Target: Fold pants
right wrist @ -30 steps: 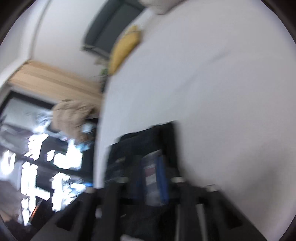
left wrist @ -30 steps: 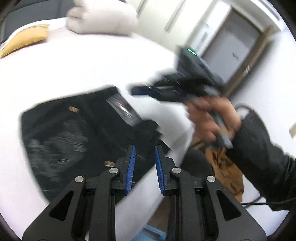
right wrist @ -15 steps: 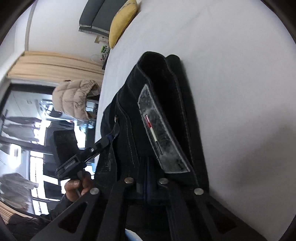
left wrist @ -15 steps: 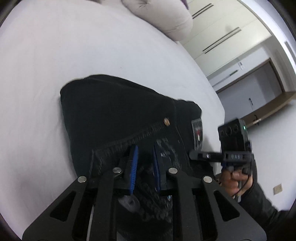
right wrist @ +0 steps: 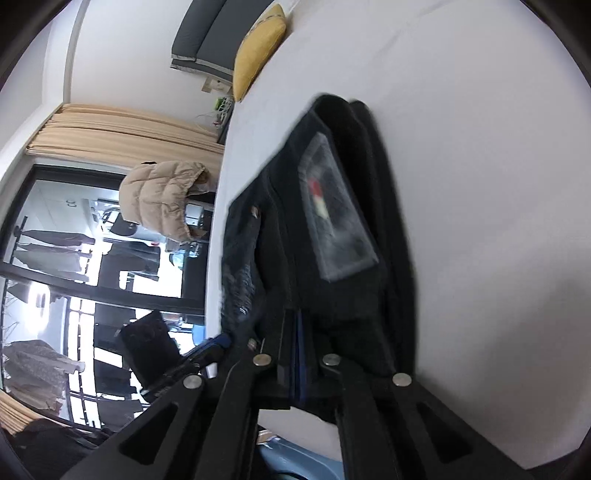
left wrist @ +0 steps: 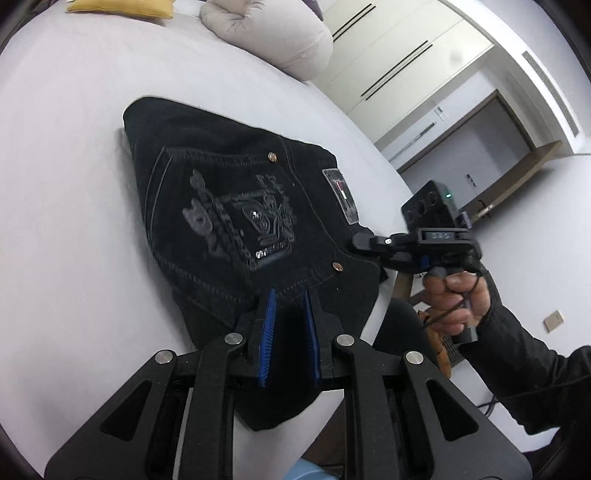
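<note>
Black denim pants (left wrist: 229, 206) lie folded on the white bed (left wrist: 66, 184), back pocket and waist label facing up. My left gripper (left wrist: 290, 306) sits at their near corner; its blue pads stand a narrow gap apart and black cloth fills that gap. My right gripper (left wrist: 360, 242), held by a person's hand (left wrist: 454, 295), has its jaws shut on the waistband edge at the right. In the right wrist view the pants (right wrist: 332, 206) run away from the shut right gripper (right wrist: 295, 332), cloth bunched over its tips. The left gripper (right wrist: 221, 339) shows at the bed's edge.
A beige rolled pillow (left wrist: 269, 33) and a yellow cushion (right wrist: 258, 55) lie at the far end of the bed. The bed edge (left wrist: 380, 295) runs just right of the pants. A beige puffy jacket (right wrist: 162, 199) hangs by the window.
Both grippers came down from above the bed onto the pants. The left moved onto the near corner; the right closed on the waistband edge.
</note>
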Tool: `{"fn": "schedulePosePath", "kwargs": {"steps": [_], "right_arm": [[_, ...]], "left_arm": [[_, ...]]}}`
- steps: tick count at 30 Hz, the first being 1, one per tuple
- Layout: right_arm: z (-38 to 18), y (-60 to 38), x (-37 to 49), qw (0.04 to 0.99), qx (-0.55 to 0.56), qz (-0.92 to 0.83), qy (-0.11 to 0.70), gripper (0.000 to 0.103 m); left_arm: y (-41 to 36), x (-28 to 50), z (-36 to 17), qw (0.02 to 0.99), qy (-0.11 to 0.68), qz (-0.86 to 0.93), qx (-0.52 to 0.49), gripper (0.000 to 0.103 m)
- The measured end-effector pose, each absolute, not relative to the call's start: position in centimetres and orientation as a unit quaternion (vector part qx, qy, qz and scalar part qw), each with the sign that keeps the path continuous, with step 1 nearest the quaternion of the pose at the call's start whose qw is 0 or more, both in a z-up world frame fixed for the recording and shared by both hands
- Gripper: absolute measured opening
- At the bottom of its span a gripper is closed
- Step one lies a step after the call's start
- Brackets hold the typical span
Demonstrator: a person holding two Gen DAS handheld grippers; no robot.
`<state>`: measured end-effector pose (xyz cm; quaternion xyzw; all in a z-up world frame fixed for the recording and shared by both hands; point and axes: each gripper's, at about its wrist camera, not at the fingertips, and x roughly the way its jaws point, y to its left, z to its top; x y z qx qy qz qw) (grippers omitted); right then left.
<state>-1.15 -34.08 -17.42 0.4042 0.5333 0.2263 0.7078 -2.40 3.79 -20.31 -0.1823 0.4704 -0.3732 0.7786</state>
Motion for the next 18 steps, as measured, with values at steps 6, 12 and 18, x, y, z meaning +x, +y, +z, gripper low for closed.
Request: {"fn": "schedulePosePath", "kwargs": {"steps": [6, 12, 18], "right_arm": [[-18.2, -34.3, -0.8, 0.717, 0.415, 0.229, 0.512, 0.000], [-12.5, -37.2, -1.5, 0.770, 0.398, 0.202, 0.456, 0.069], [-15.4, -38.3, 2.7, 0.732, 0.404, 0.176, 0.520, 0.065]], "left_arm": [[1.9, -1.2, -19.9, 0.781, 0.477, -0.370, -0.160, 0.015], [4.7, -1.5, -14.5, 0.820, 0.434, -0.338, -0.162, 0.024], [8.2, 2.0, -17.1, 0.805, 0.457, -0.288, -0.244, 0.078]]}}
